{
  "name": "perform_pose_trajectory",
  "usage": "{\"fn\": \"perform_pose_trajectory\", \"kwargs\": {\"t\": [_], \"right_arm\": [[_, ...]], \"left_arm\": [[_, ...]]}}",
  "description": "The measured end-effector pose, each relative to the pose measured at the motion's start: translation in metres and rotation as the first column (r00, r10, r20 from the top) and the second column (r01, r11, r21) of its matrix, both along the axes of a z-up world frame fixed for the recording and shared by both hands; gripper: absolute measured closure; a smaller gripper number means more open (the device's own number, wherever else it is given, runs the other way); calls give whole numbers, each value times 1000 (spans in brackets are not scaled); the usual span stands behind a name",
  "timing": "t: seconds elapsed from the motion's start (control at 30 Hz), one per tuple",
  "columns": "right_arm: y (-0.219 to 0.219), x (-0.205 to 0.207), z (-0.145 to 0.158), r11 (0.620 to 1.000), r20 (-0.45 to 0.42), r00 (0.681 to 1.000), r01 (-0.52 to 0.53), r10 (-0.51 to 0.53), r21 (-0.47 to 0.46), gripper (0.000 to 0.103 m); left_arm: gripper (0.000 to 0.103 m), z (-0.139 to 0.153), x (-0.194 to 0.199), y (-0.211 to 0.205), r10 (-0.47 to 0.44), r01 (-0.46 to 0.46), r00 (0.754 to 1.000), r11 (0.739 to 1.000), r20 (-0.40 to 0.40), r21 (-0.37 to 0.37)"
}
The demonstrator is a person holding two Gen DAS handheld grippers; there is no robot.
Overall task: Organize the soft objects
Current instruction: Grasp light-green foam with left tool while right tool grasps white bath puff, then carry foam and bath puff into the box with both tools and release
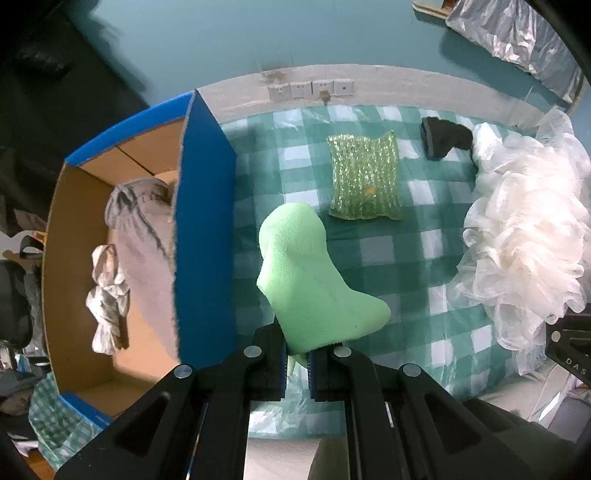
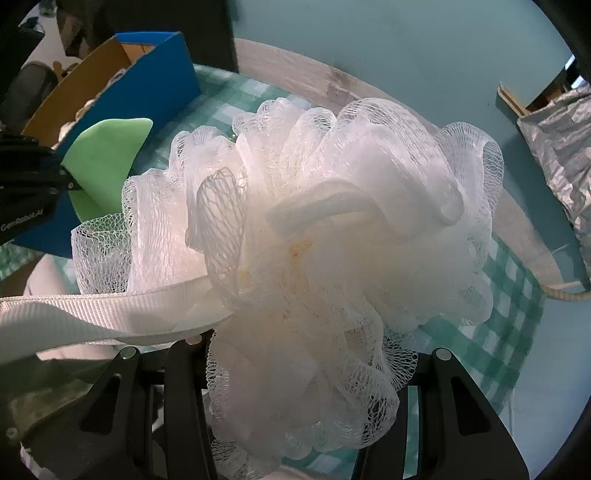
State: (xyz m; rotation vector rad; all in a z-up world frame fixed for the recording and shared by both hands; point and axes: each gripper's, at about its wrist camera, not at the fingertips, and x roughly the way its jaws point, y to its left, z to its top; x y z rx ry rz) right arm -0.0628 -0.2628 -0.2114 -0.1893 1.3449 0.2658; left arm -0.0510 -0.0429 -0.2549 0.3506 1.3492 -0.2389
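Left fingers (image 1: 275,343) pinching the lower end of a green sock (image 1: 306,273), left gripper (image 1: 297,352) clamped on it and holding it up over the table (image 1: 399,251), just right of the box (image 1: 205,229). Right gripper (image 2: 306,369) closed around a white mesh puff (image 2: 325,229), jaws part spread with the netting bunched between them; pads hidden by the mesh. White strap (image 2: 110,310) trailing from the puff toward the left of the right wrist view. Inside the box, against its blue wall, a grey cloth (image 1: 144,240) and a crumpled white scrap (image 1: 107,295). On the checked tablecloth, toward the far edge, a sparkly green pad (image 1: 364,177); further right along that edge a black item (image 1: 443,136), partly behind the puff. Row of sockets (image 1: 310,89) on the strip beyond the far edge. Crinkled silver sheet (image 1: 517,33) off past the far right corner.
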Motion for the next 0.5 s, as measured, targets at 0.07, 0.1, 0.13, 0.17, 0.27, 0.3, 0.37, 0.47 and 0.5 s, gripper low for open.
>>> {"fn": "perform_pose_trajectory", "kwargs": {"t": [0.07, 0.1, 0.13, 0.17, 0.27, 0.3, 0.37, 0.47, 0.5], "right_arm": [[2, 0, 5, 1000, 7, 1000, -3, 3, 1, 58], [3, 0, 8, 1000, 9, 1000, -6, 6, 1, 58], [4, 0, 12, 1000, 13, 1000, -9, 9, 0, 58], [5, 1, 15, 1000, 17, 1000, -10, 10, 2, 58], [7, 1, 25, 1000, 26, 1000, -17, 16, 4, 58], [8, 0, 28, 1000, 27, 999, -18, 18, 4, 58], [11, 2, 34, 1000, 30, 999, -21, 21, 10, 57], [15, 1, 41, 1000, 34, 999, -29, 29, 12, 57], [18, 2, 43, 999, 37, 999, -33, 33, 13, 57]], "left_arm": [[95, 4, 3, -1, -1, 1, 1000, 1000, 10, -5], [95, 7, 2, 0, -2, 2, 1000, 1000, 16, -6], [95, 11, 0, 1, -3, 3, 1000, 1000, 23, -8], [95, 15, -1, 2, -4, 4, 1000, 1000, 29, -9], [95, 25, -5, 5, 1, 0, 999, 1000, 43, -12], [95, 28, -6, 6, 4, -3, 999, 1000, 48, -15], [95, 35, -8, 9, 9, -8, 998, 1000, 61, -18], [95, 42, -11, 15, 21, -19, 997, 1000, 73, -20], [95, 44, -11, 17, 26, -24, 997, 999, 74, -22]]}}
